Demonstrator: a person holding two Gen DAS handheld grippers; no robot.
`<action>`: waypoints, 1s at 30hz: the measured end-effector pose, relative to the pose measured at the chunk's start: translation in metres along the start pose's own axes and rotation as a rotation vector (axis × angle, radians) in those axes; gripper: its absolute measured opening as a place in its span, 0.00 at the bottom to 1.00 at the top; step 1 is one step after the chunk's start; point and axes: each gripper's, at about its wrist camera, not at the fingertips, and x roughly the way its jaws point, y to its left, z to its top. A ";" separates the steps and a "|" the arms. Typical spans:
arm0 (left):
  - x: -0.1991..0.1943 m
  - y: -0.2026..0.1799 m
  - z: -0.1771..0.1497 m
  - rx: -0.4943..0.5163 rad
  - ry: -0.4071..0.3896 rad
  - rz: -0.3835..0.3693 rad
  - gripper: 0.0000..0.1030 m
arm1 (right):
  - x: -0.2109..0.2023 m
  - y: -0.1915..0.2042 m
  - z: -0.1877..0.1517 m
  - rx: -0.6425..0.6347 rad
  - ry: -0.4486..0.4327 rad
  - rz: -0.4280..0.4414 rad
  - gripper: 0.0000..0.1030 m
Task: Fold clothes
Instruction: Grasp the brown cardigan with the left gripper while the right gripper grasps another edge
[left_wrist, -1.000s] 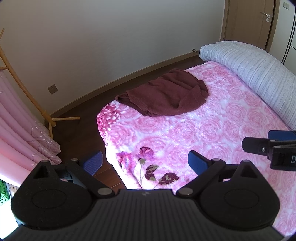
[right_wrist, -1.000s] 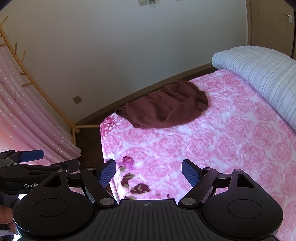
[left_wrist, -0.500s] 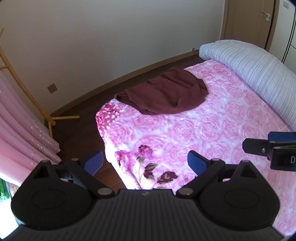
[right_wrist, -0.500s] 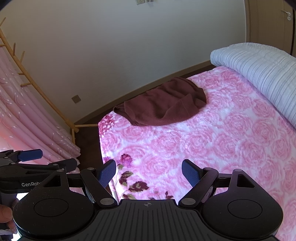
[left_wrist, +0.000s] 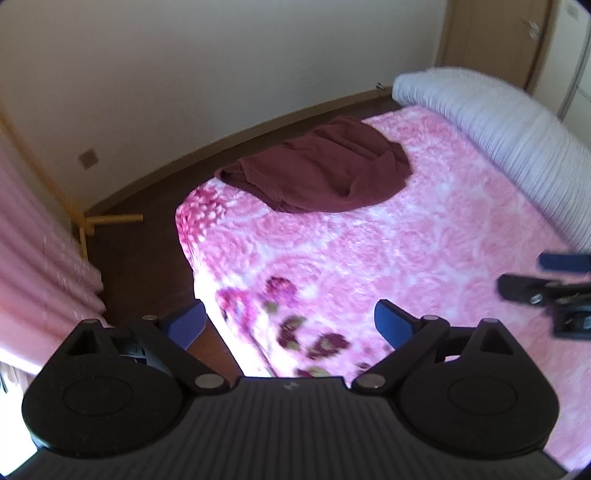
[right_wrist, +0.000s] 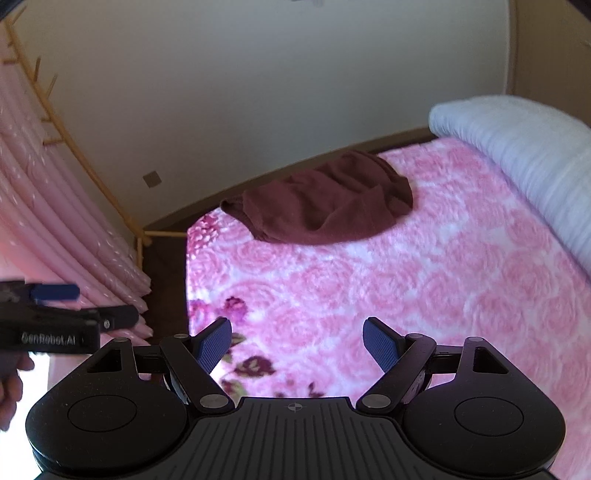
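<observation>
A dark maroon garment (left_wrist: 325, 170) (right_wrist: 325, 206) lies crumpled at the far left corner of a bed covered by a pink rose-patterned blanket (left_wrist: 424, 251) (right_wrist: 406, 280). My left gripper (left_wrist: 288, 325) hangs open over the bed's near corner, well short of the garment, with nothing between its blue pads. My right gripper (right_wrist: 297, 343) is open too, above the near part of the blanket. Each gripper shows from the side in the other's view: the right one (left_wrist: 546, 280) at the right edge, the left one (right_wrist: 62, 310) at the left edge.
A rolled white-grey quilt (left_wrist: 498, 133) (right_wrist: 524, 155) lies along the bed's right side. Pink curtains (right_wrist: 55, 206) and a wooden rack (left_wrist: 85, 221) stand at the left over dark floor. A wooden door (left_wrist: 491, 40) is at the far right. A hand (right_wrist: 9, 384) holds the left gripper.
Both grippers have moved forward and tilted, so the garment sits a little lower and nearer in both views. The current frames are blurred by motion. Both grippers stay open.
</observation>
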 end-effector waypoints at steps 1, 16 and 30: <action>0.013 0.001 0.004 0.061 -0.011 0.010 0.94 | 0.010 0.000 0.003 -0.037 0.010 -0.027 0.79; 0.288 0.000 0.044 1.240 -0.328 -0.089 0.90 | 0.267 0.010 0.036 -0.905 0.169 -0.242 0.79; 0.354 0.025 0.093 1.112 -0.289 -0.188 0.05 | 0.401 -0.034 0.065 -1.079 0.231 -0.225 0.60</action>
